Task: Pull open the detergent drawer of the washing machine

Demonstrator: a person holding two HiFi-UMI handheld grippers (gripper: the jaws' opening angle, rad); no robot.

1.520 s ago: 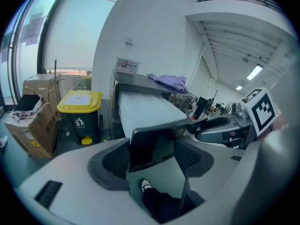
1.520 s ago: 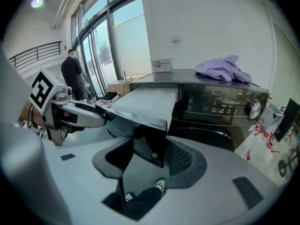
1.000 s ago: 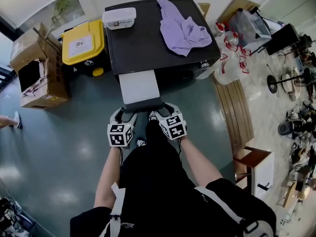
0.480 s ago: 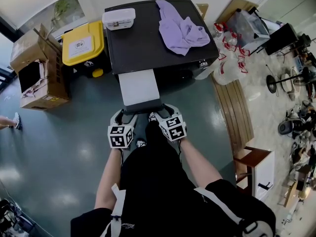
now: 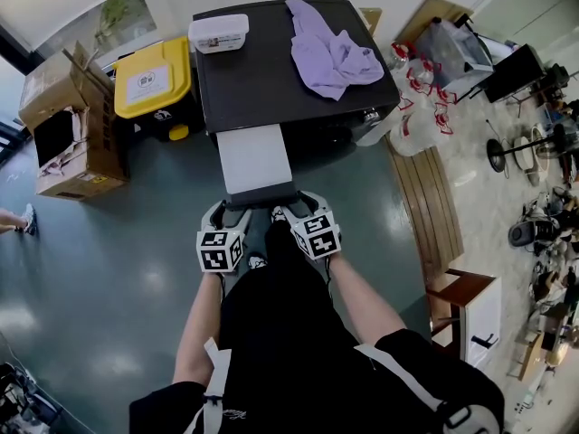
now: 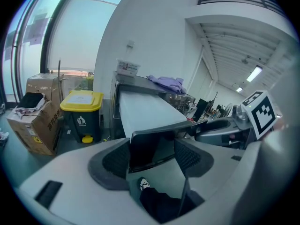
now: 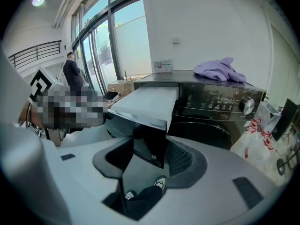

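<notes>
**Drawer out long, both jaws on its front**

I had my left gripper (image 5: 228, 213) and right gripper (image 5: 298, 208) side by side on the dark front panel (image 6: 151, 148) of the detergent drawer (image 5: 256, 159). One sat toward each end, which I judged would keep the pull straight and stop the slide from skewing. Each pair of jaws stood part-way closed, with that panel pinched between the pads. Beyond my jaws the drawer ran back as a long pale tray with a flat, plain top into the black washing machine (image 5: 271, 70). It looked almost fully drawn. Farther beyond, a purple cloth (image 5: 333, 57) lay on the machine's lid.
</notes>
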